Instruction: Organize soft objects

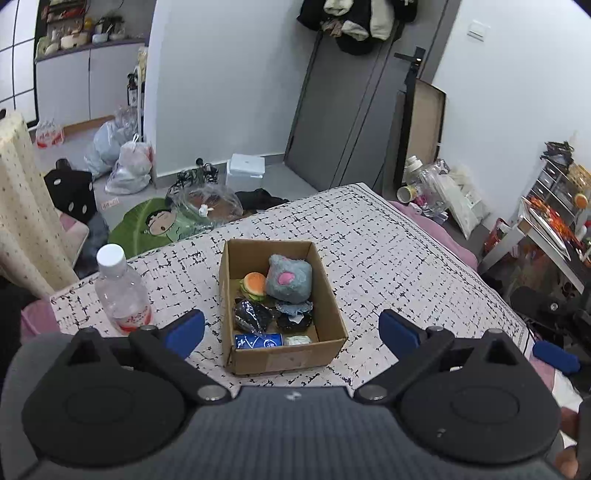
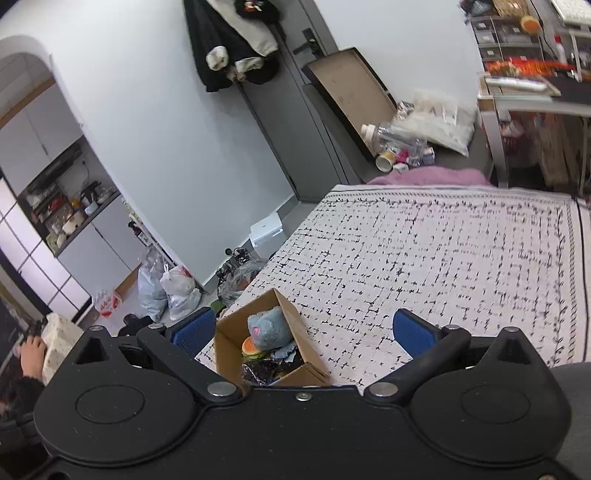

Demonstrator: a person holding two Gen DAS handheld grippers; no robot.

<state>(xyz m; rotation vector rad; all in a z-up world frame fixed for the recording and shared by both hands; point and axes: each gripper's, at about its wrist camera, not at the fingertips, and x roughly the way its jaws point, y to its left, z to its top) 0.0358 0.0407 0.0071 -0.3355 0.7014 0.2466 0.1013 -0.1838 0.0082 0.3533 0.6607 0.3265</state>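
No legible text, not even on the bottle (image 1: 123, 291) label.

light: even, soft indoor; shadows faint | fisheye bending at edges | right wrist view slightly blurred at top right

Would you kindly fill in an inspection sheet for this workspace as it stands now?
Surface: bed with checked blanket.
Job's things: cardboard box holding grey plush, burger toy, dark wrapped items, blue packet.
Clutter: water bottle standing left of the box.
Grippers: left gripper and right gripper open, empty.
Cables: dark tangle on the floor, unclear.
Surroundings: door, hanging clothes, floor bags.
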